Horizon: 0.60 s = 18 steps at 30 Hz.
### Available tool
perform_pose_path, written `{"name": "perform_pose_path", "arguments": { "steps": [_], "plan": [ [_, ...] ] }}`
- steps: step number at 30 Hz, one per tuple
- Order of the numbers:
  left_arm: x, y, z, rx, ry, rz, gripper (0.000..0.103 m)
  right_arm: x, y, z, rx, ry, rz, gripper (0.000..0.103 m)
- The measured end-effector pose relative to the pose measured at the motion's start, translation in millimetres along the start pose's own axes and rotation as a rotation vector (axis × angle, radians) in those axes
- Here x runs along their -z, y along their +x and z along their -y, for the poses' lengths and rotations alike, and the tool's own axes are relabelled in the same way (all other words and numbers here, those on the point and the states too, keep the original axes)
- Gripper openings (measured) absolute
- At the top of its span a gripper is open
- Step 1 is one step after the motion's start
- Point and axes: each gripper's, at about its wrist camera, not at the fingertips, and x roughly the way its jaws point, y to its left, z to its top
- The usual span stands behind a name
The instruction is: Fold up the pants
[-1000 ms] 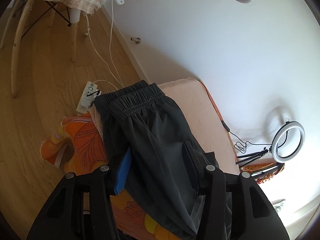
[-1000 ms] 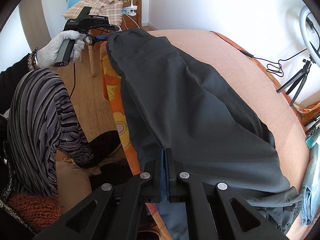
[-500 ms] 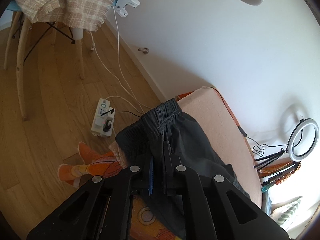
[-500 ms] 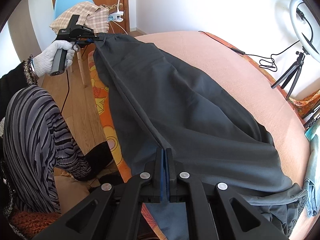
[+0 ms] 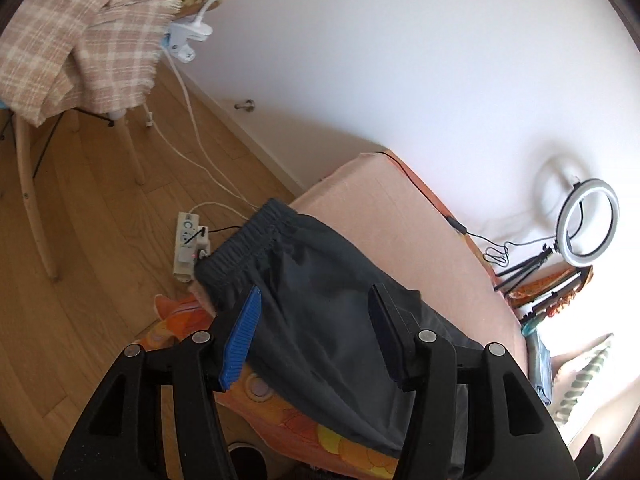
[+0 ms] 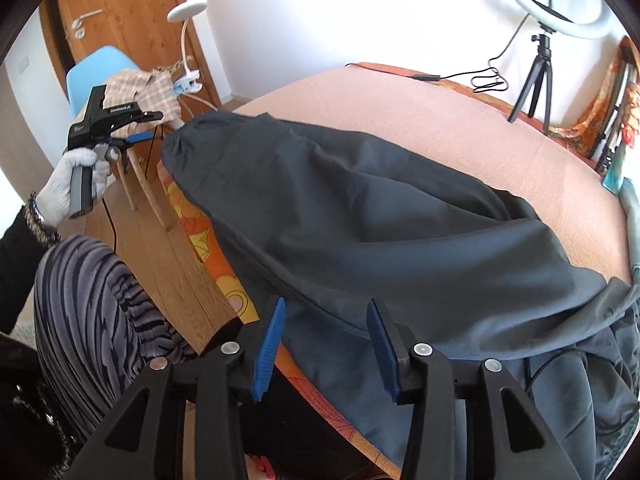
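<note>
Dark grey pants (image 6: 360,216) lie lengthwise along the near edge of a pink-covered bed (image 6: 460,128). The elastic waistband (image 5: 244,248) sits at the bed's far-left corner. My left gripper (image 5: 316,308) is open and empty just above the waistband end; it also shows in the right wrist view (image 6: 148,126), held by a gloved hand. My right gripper (image 6: 324,320) is open and empty over the side seam near the leg end. The leg ends bunch at the lower right (image 6: 600,380).
An orange patterned sheet (image 6: 200,232) hangs off the bed edge. A chair with a plaid blanket (image 5: 80,40), a clip lamp (image 5: 188,40) and a power strip (image 5: 186,248) stand on the wooden floor. A ring light on a tripod (image 6: 540,32) stands behind the bed.
Both grippers were shut on the pants half a second ago, stretching them. Both have opened and let go, and the pants now rest slack on the bed.
</note>
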Motion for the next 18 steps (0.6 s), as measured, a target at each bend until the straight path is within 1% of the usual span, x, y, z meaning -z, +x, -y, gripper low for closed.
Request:
{"name": "perform_pose_path", "arguments": {
  "steps": [1,3,6,9,11,14,18],
  "plan": [
    [1.8,2.8,18.2,0.029,0.036,-0.013,0.054,1.2,-8.3,3.1,0.012,0.030,0.023,0.058],
    [6.2,8.5,52.5,0.097,0.097,-0.045,0.054,5.0,-25.7,10.6,0.038,0.092,0.065,0.062],
    [14.9,23.4,104.5,0.213,0.163,-0.119,0.056,12.1,-51.6,25.0,0.080,0.179,0.105,0.064],
    [27.2,44.2,156.5,0.304,0.221,-0.210,0.063,19.7,-79.6,41.8,0.139,0.249,0.139,0.067],
    [36.1,59.1,189.8,0.348,0.271,-0.263,0.063,26.3,-99.6,54.8,0.180,0.300,0.158,0.068],
    [51.2,79.6,239.5,0.389,0.347,-0.326,0.064,39.4,-131.9,72.5,0.226,0.379,0.194,0.072],
    [82.8,97.2,302.7,0.461,0.427,-0.409,0.064,60.1,-168.2,91.8,0.312,0.459,0.232,0.074]
  ]
}}
